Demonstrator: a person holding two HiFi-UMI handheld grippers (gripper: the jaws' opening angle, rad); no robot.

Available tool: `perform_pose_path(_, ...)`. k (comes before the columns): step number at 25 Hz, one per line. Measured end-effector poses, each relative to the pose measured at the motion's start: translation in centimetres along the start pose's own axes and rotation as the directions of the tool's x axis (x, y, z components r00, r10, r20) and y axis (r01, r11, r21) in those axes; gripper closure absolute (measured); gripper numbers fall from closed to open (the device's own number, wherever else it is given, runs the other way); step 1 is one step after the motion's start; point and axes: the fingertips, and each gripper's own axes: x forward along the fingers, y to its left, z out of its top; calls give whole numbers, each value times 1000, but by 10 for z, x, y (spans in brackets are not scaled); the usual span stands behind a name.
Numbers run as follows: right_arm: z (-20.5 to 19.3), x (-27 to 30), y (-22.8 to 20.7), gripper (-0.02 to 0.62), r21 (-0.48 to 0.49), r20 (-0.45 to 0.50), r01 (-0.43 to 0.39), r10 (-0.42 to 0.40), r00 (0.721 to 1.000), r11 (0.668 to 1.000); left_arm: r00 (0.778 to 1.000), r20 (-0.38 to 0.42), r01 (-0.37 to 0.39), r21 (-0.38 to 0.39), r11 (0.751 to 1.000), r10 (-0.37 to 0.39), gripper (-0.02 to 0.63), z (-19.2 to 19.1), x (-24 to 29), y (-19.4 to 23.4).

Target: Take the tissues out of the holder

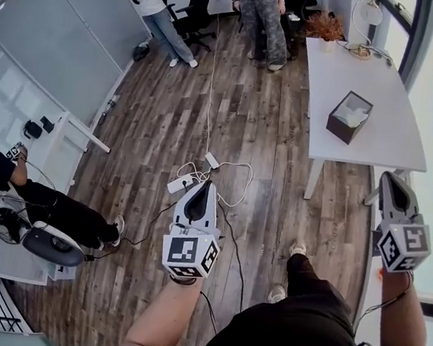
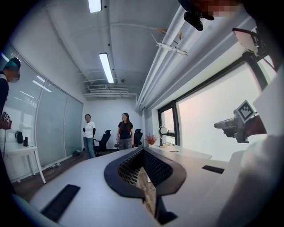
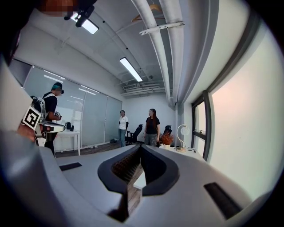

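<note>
The left gripper and the right gripper both hang in the air, jaws pressed together on nothing. The holder with the tissues stands on the table at one o'clock, well apart from both. I judge two risks: a foot may catch the power strip at twelve o'clock, and a one-gripper pull may lift the light holder too.

Left gripper and right gripper: light grey shells, black ribbed liners, cubes with black-and-white square markers. Wearer: black trousers, pale shoes.
</note>
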Motion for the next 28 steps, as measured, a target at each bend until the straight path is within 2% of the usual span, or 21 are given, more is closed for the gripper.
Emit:
perform_pose_path(14, 7, 136, -32, 589, 32, 4, -30, 30, 1000, 999, 999, -21, -36, 23, 999, 36, 601, 10, 113, 44)
perform_pose_path(23, 5, 233, -89, 589, 80, 2, -34, 34, 999, 996, 998, -29, -56, 64, 996, 58, 601, 33, 215, 50)
perform_pose_path(28, 7, 285, -119, 589, 89, 17, -34, 33, 999, 995, 998, -6, -62, 72, 995, 63, 601, 42, 274, 52)
